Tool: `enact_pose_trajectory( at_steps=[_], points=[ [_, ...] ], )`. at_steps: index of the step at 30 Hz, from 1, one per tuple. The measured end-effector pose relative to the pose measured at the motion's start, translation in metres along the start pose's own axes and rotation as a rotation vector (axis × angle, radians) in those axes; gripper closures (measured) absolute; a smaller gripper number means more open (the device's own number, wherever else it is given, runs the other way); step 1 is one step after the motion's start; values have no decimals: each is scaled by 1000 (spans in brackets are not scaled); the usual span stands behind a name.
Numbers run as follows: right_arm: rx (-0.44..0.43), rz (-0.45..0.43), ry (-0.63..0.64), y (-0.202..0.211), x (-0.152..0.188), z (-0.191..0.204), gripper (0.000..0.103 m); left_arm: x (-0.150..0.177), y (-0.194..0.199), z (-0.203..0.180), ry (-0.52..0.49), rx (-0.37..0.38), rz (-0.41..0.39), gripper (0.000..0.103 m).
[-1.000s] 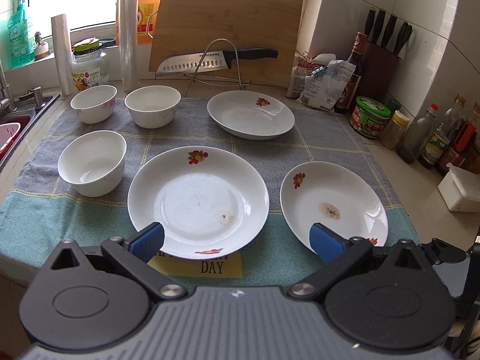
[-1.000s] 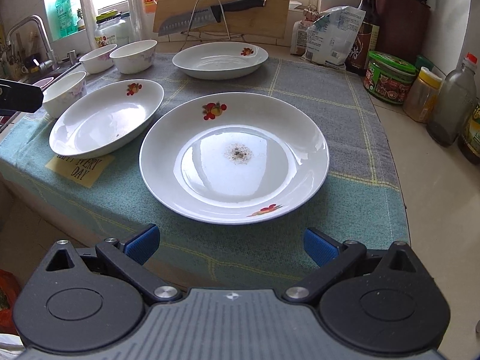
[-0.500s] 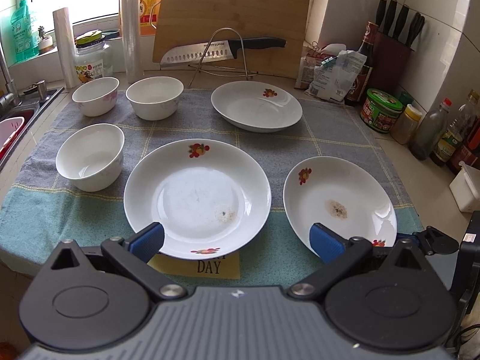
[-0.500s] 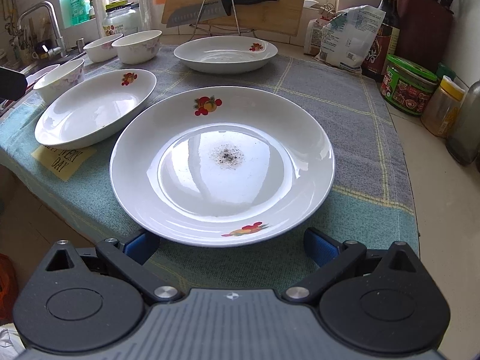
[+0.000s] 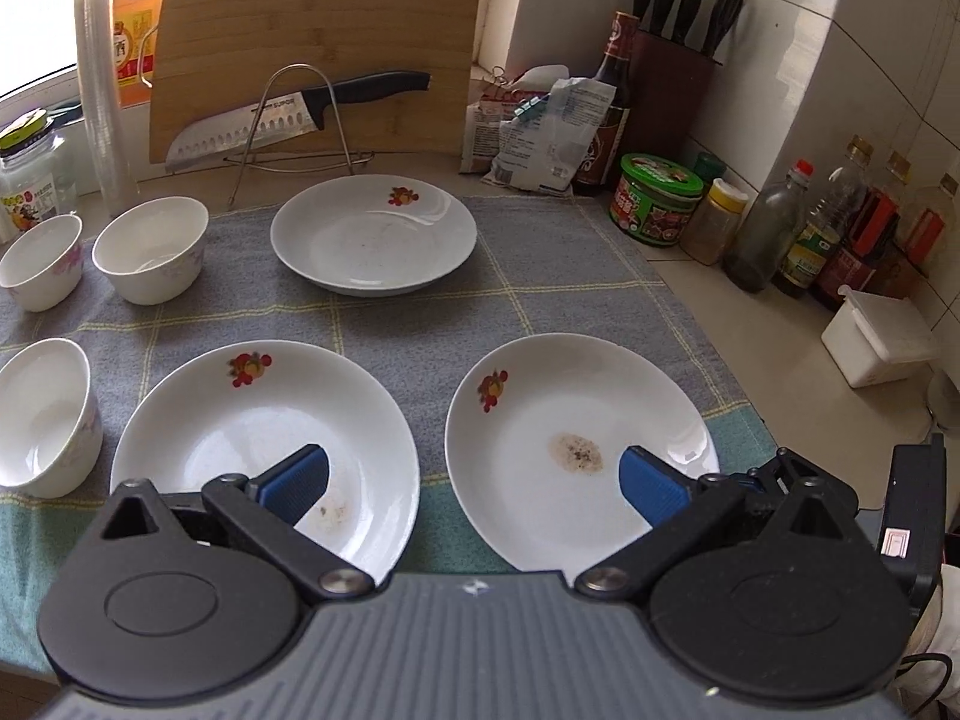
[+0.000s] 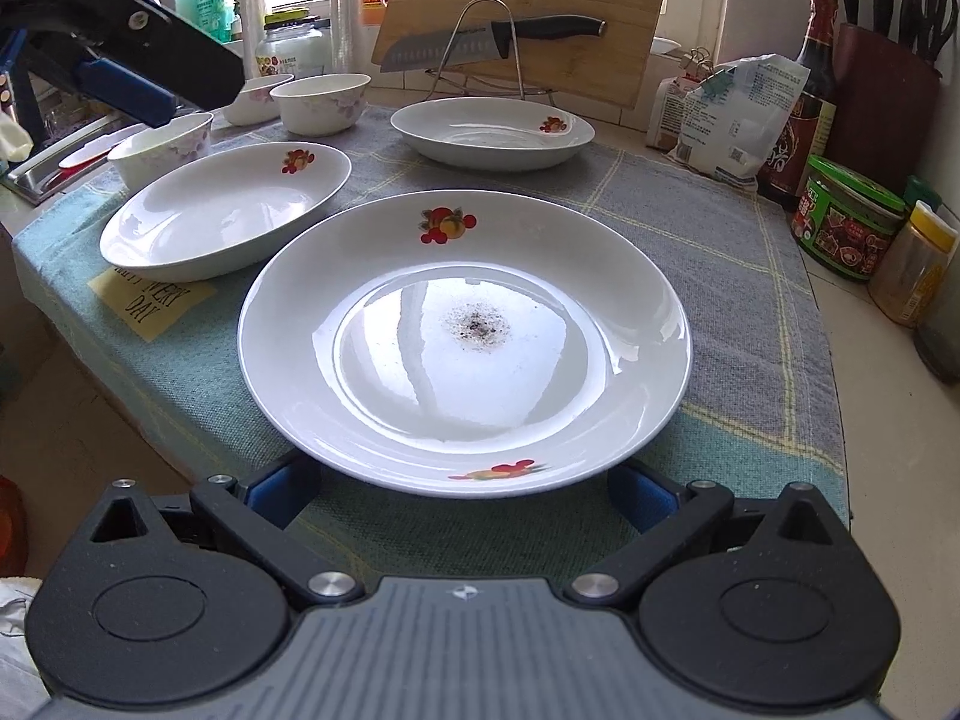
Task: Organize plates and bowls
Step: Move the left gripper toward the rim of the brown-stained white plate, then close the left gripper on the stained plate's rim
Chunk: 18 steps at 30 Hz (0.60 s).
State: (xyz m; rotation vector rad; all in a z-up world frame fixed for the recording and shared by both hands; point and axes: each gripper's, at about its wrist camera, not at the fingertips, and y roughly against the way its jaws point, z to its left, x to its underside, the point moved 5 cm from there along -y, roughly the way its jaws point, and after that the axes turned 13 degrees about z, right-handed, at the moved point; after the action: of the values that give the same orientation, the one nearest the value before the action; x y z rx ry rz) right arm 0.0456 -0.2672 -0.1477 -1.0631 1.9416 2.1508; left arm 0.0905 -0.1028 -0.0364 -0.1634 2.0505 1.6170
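Observation:
Three white plates with fruit prints lie on a cloth. The front right plate (image 5: pixel 576 438) (image 6: pixel 465 342) has a dark stain. The front left plate (image 5: pixel 264 444) (image 6: pixel 225 210) lies beside it, and a third plate (image 5: pixel 372 234) (image 6: pixel 492 132) lies at the back. Three white bowls (image 5: pixel 150 249) (image 5: pixel 39 261) (image 5: pixel 42 414) stand on the left. My left gripper (image 5: pixel 474 480) is open and hovers above the two front plates. My right gripper (image 6: pixel 462 495) is open, low at the stained plate's near rim, one finger either side of it.
A cutting board (image 5: pixel 312 42) and a knife on a wire rack (image 5: pixel 300 114) stand at the back. Jars and bottles (image 5: pixel 660 198) and a knife block (image 5: pixel 678 60) line the right wall. A sink (image 6: pixel 66 156) is to the left. The counter's front edge is close.
My left gripper has moved forward and to the right, over the front plates. My right gripper has moved forward and lower, so the stained plate's near rim now lies between its fingers.

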Motion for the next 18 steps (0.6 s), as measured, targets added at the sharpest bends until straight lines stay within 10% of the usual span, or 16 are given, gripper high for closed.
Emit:
enact_pose_trajectory(
  at_steps=[18],
  points=[
    [38,32,-63,0,0,3,0,-70,-91,-7,-283,228,189,1]
  ],
)
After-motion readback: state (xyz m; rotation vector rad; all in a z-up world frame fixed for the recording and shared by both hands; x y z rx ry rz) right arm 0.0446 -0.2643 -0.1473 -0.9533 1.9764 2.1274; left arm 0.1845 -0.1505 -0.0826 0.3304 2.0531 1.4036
